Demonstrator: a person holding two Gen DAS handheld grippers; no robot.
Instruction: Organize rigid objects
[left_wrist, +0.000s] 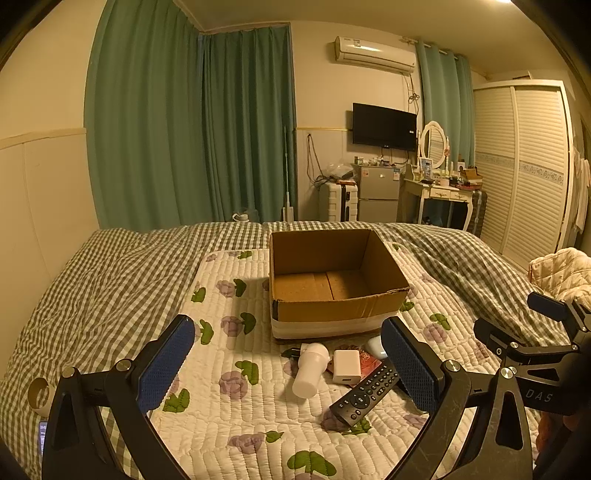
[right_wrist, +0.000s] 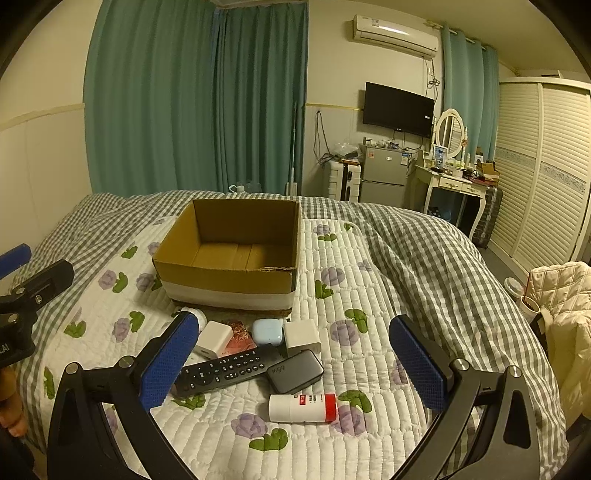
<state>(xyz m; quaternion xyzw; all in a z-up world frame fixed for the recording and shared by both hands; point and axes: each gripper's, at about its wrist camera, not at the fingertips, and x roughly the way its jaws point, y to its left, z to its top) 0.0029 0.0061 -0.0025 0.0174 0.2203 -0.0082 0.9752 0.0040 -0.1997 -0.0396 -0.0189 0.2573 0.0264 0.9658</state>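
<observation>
An open cardboard box (left_wrist: 325, 314) (right_wrist: 221, 275) stands empty on the floral quilt. In front of it lie a black remote (left_wrist: 365, 393) (right_wrist: 229, 369), a white bottle (left_wrist: 308, 369), a white charger cube (left_wrist: 346, 366) (right_wrist: 213, 339), another white cube (right_wrist: 302, 335), a pale blue earbud case (right_wrist: 267, 331), a dark power bank (right_wrist: 295, 371) and a white bottle with a red cap (right_wrist: 303, 407). My left gripper (left_wrist: 288, 363) is open and empty above the bottle and charger. My right gripper (right_wrist: 293, 369) is open and empty above the remote and power bank.
The floral quilt (left_wrist: 221, 424) lies on a checked duvet (left_wrist: 92, 288). A tape roll (left_wrist: 38, 393) sits at the left edge. A cream jacket (right_wrist: 569, 314) is at the right. Curtains, a fridge, a dresser and a wardrobe stand beyond the bed.
</observation>
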